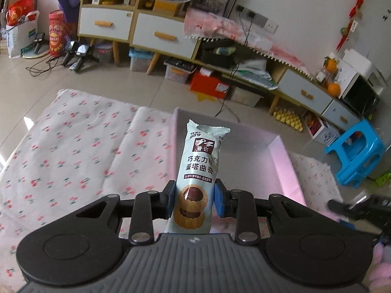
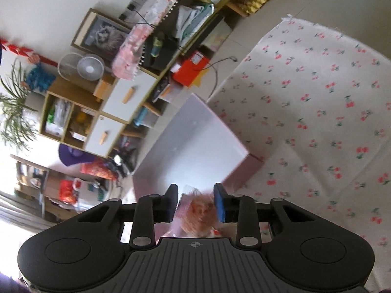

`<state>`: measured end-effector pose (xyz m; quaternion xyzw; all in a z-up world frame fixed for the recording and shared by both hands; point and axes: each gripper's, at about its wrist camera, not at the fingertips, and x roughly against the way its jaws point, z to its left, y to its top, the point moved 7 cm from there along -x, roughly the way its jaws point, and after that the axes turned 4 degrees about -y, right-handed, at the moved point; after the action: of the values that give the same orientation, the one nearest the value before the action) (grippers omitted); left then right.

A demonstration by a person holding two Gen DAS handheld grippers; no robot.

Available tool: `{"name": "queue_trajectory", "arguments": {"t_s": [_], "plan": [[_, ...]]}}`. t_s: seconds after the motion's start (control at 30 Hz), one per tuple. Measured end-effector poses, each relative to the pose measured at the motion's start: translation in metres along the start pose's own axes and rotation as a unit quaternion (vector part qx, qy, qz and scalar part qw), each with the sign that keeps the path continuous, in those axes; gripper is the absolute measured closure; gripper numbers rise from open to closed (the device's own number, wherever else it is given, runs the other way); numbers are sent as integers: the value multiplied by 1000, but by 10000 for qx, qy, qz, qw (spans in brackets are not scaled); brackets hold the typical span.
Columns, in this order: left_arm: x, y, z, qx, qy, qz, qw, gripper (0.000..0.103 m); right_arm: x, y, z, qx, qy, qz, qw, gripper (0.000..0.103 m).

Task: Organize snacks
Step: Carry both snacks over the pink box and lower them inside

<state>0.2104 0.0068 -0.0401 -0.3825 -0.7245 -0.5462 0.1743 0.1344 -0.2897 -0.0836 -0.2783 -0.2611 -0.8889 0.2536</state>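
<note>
a: two snack packs appear, one per gripper. left wrist view: the left gripper (image 1: pixel 193 201) is closed to a narrow gap on the cookie pack (image 1: pixel 195 178), a pale blue wrapper printed with chocolate tart cookies.

b: where does the pack sit relative to the gripper?

a: upright between the fingers, clamped near its lower third. its lower end reaches back toward the gripper body; its crimped top stands well above the fingertips (image 1: pixel 220 195), in front of the pink box (image 1: pixel 281 156).

b: and the box?

a: open-topped, resting on the cherry-print cloth (image 1: pixel 73 146) that covers the bench. its near part is hidden behind the pack and gripper.

b: the right wrist view?

a: the right gripper (image 2: pixel 195 202) is closed down on a pink snack packet (image 2: pixel 198 210) with an orange-brown picture. the packet is blurred, so its print cannot be read. it lies between the fingers and extends back under the gripper body.

b: its position against the box?

a: the pink box (image 2: pixel 190 141) lies just beyond the fingertips, tilted in this view, on the same cloth (image 2: pixel 317 112).
</note>
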Motion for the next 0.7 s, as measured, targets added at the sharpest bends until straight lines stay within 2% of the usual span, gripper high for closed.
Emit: {"name": "queue_trajectory", "arguments": {"t_s": [0.1, 0.23, 0.3, 0.37, 0.43, 0.53, 0.6, 0.7], "plan": [[-13, 9, -12, -244, 31, -138, 9996, 74, -13, 0, 1, 9, 8, 64, 10000, 79], [-22, 5, -16, -259, -13, -23, 9997, 74, -21, -3, -8, 230, -554, 336, 9976, 73], [-25, 0, -15, -243, -60, 115, 9996, 74, -22, -2, -15, 457, -915, 323, 9942, 59], [-24, -3, -14, -229, -32, 186, 9996, 74, -23, -2, -20, 746, -1185, 356, 9895, 40], [-19, -5, -15, -189, -79, 219, 9996, 74, -28, -5, -24, 1249, -1467, 541, 9798, 38], [-15, -8, -18, -220, -114, 238, 9994, 74, -40, -20, -24, 2081, -1606, 907, 9606, 38], [-16, -10, -22, -248, -114, 263, 9993, 74, -48, -32, -24, 2486, -1691, 1134, 9470, 38], [-18, -12, -26, -279, -119, 300, 9991, 74, -57, -45, -26, 2924, -1891, 1236, 9292, 38]]}}
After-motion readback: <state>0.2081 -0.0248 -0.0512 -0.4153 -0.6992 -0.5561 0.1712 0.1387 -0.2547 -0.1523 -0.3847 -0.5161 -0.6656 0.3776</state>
